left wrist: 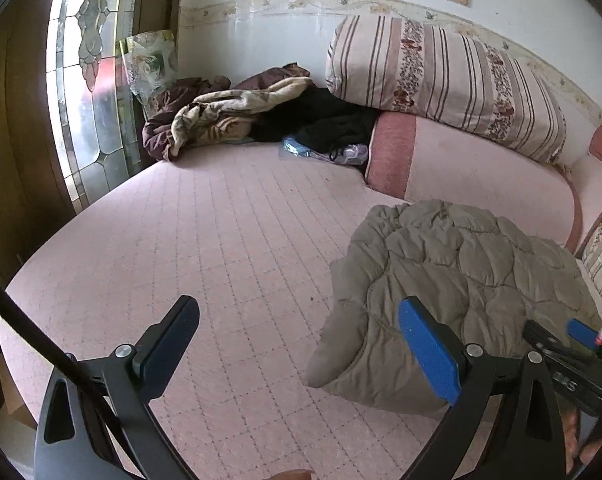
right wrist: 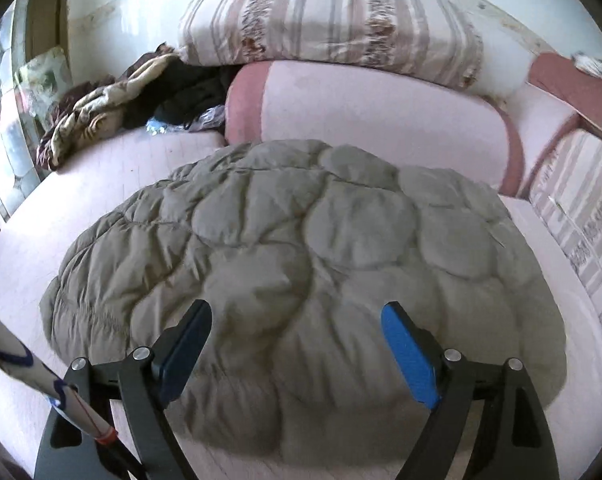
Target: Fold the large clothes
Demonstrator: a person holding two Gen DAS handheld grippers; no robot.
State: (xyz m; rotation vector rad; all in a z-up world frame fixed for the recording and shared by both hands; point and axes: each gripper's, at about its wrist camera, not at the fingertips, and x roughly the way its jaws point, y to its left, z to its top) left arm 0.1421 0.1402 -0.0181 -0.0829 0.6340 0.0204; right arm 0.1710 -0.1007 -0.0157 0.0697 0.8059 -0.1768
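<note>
Unlabelled blue fingers (right wrist: 411,356) above plain jacket (right wrist: 301,248)

We see daylight entering through the leaded glass window (left wrist: 87,92) at the upper left of the left wrist frame, blown out to glare; the bed (left wrist: 237,216) is evenly lit with soft shadows; both fisheye views bend and darken at their edges; the right wrist frame is motion-blurred at its right.

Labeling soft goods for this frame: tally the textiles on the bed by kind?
Grey-green quilted puffy jacket: 1
Striped floral folded quilt: 1
Pink bolster cushion with darker pink ends: 1
Brown-and-beige crumpled blanket: 1
Black crumpled garment: 1
Total: 5
</note>
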